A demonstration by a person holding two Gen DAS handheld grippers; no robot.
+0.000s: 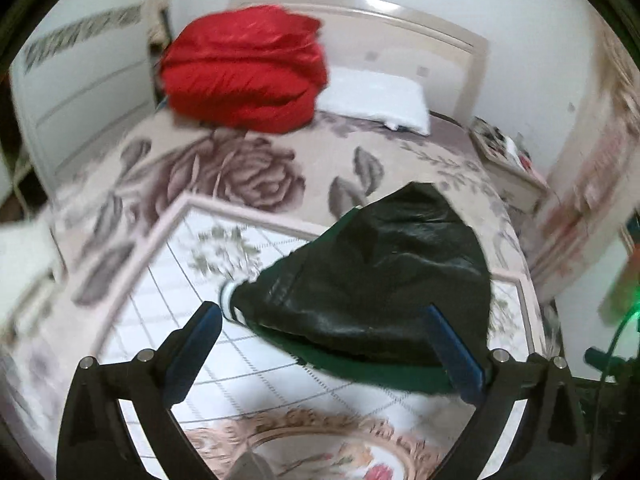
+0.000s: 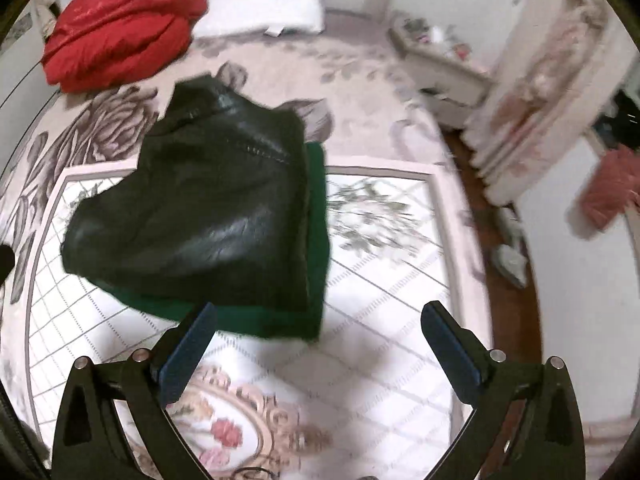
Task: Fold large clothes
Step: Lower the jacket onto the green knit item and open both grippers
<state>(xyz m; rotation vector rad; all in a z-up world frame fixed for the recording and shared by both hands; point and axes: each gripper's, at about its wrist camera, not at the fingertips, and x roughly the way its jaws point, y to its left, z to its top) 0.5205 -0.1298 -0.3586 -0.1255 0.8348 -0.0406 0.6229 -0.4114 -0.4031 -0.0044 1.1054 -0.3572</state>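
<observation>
1. Bed (image 1: 304, 168) under a floral cover, filling most of both views; pale headboard (image 1: 448, 28) against the far wall.
2. Checked, flower-printed blanket (image 1: 168, 280) with a pink border, spread flat over the near half of the bed.
3. Black leather jacket (image 1: 376, 276), folded into a compact bundle with green lining showing along its near and side edges, lying on the blanket with its far end reaching over the border onto the floral cover. Striped knit cuff (image 1: 229, 300) poking out at its left end in the left wrist view.
4. Red quilt (image 1: 244, 68), bunched up at the far left of the bed, well apart from the jacket.
5. White pillow (image 1: 376, 100) just beside the quilt, near the headboard.
6. Small bedside table (image 1: 508, 160) to the right of the bed, cluttered on top; contents too blurred to tell.
7. Left gripper (image 1: 324, 316): spread wide, gripping nothing, raised over the near edge of the jacket, which shows between and beyond the two blue-padded fingers with no contact visible.
8. Right gripper (image 2: 320, 316): also spread wide and empty, raised above the near right corner of the jacket (image 2: 200, 208); the bundle sits ahead and to the left, bare blanket under the right finger.
</observation>
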